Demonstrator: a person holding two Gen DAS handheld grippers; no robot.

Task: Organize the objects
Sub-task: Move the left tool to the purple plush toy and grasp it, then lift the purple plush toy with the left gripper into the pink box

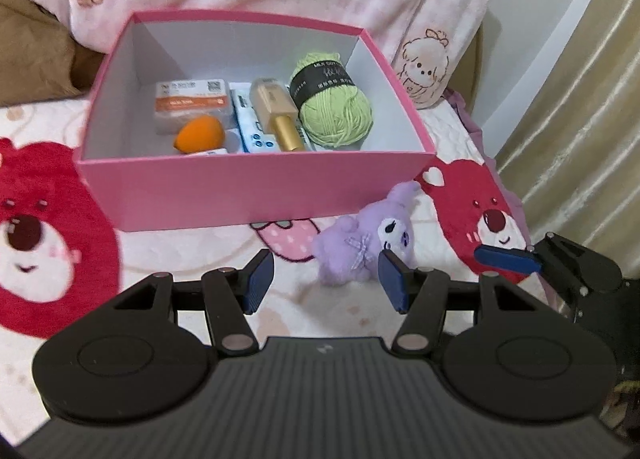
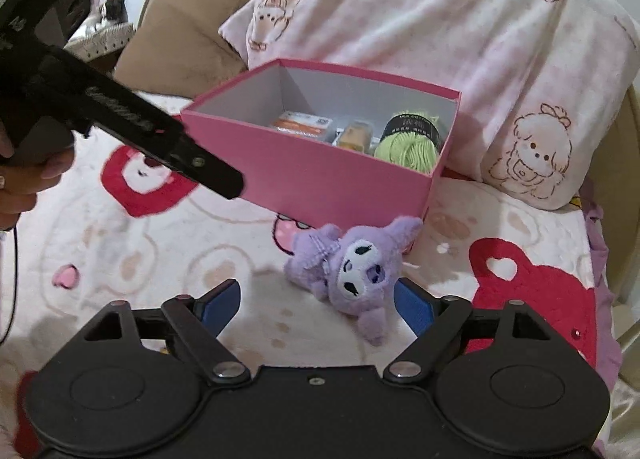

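left hand-held gripper [image 1: 326,279]: jaws apart, empty, toy ahead and to its right | pink box [image 1: 256,187]: far side of bed, already holds yarn, sponge, packets | purple plush toy [image 2: 352,263]: on blanket just near of box, long axis slanting near-right | right hand-held gripper [image 2: 316,305]: jaws wide, empty, nearer, toy between its pads but untouched

Left gripper [image 1: 326,283] jaws apart, empty; purple plush [image 1: 362,247] just beyond, before pink box [image 1: 256,187].
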